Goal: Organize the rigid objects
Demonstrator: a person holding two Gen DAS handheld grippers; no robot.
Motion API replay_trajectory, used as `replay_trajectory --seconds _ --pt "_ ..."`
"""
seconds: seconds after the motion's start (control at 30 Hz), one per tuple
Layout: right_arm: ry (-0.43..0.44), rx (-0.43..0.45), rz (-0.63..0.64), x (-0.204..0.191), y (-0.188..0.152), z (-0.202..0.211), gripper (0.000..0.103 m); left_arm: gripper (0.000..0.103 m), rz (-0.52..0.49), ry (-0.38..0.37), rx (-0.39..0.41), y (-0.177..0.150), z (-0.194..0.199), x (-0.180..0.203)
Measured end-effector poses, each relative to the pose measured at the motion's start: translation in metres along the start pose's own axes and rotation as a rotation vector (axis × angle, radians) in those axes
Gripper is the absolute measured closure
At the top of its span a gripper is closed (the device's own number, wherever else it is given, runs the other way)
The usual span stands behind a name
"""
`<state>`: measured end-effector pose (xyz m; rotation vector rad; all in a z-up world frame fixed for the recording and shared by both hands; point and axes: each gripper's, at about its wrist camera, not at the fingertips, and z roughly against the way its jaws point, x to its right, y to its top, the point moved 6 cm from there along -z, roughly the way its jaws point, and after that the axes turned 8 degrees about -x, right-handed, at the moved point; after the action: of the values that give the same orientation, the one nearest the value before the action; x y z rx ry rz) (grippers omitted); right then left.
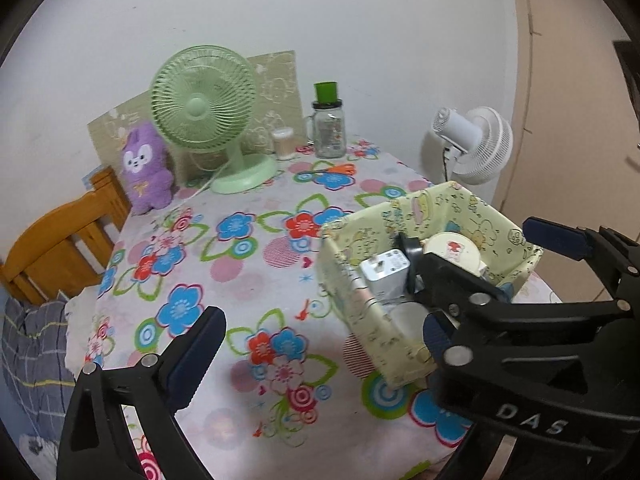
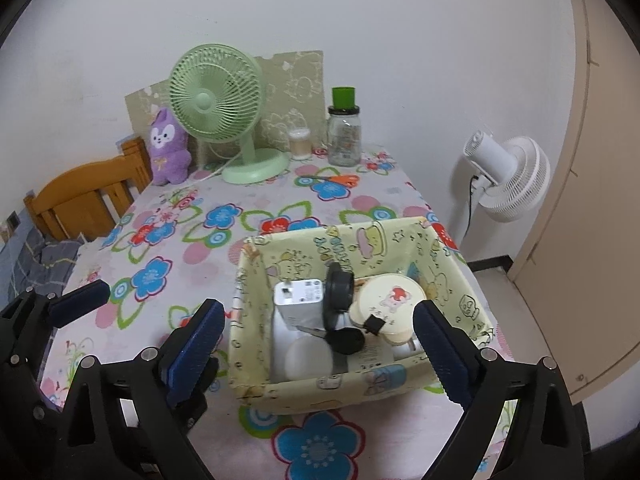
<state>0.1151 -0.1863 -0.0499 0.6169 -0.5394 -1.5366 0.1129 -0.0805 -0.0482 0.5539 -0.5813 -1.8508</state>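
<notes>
Right wrist view: the fabric basket [image 2: 360,384] on the worktop [image 2: 248,272], holding charger [image 2: 298,300] and round tin [image 2: 386,300], sits directly ahead of the empty, wide-open right claw [image 2: 316,352], nearer than the open left claw [image 2: 60,304].

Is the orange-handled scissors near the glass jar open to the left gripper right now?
Probably yes: the left gripper is open and empty, and bare floral tablecloth lies between it and the orange-handled scissors.

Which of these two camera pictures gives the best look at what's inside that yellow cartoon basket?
The right wrist view: it looks down into the yellow basket, showing the white charger, a black key and a round cream tin. In the left wrist view the basket sits off to the side, and the right gripper blocks much of its contents.
</notes>
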Motion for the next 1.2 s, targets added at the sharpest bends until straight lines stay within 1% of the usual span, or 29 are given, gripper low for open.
replay_trajectory --seconds 0.23,0.37,0.43,0.6,0.87,1.0,1.1,1.2 --pt "-0.002 0.036 0.022 -0.012 -0.003 0.012 0.006 0.0 0.047 0.028 0.035 -0.009 0.014 -0.026" --pt "-0.011 0.062 0.027 -0.018 -0.004 0.023 0.005 0.0 0.096 0.044 0.056 -0.015 0.023 -0.044" --pt "-0.008 0.081 0.032 -0.02 -0.004 0.029 0.003 0.0 0.113 0.048 0.067 -0.019 0.028 -0.052" --pt "-0.003 0.116 0.033 -0.027 -0.008 0.041 0.002 0.0 0.147 0.087 0.098 -0.028 0.041 -0.067" --pt "0.015 0.139 0.017 -0.029 -0.015 0.049 0.001 0.0 0.193 0.098 0.143 -0.041 0.06 -0.081" --pt "0.017 0.143 0.037 -0.033 -0.02 0.05 0.001 0.0 0.219 0.091 0.162 -0.048 0.066 -0.086" --pt "0.029 0.145 0.045 -0.037 -0.025 0.05 0.001 0.0 0.213 0.101 0.175 -0.051 0.068 -0.088" --pt "0.036 0.151 0.054 -0.04 -0.028 0.053 0.0 0.0 0.234 0.108 0.188 -0.053 0.07 -0.093"
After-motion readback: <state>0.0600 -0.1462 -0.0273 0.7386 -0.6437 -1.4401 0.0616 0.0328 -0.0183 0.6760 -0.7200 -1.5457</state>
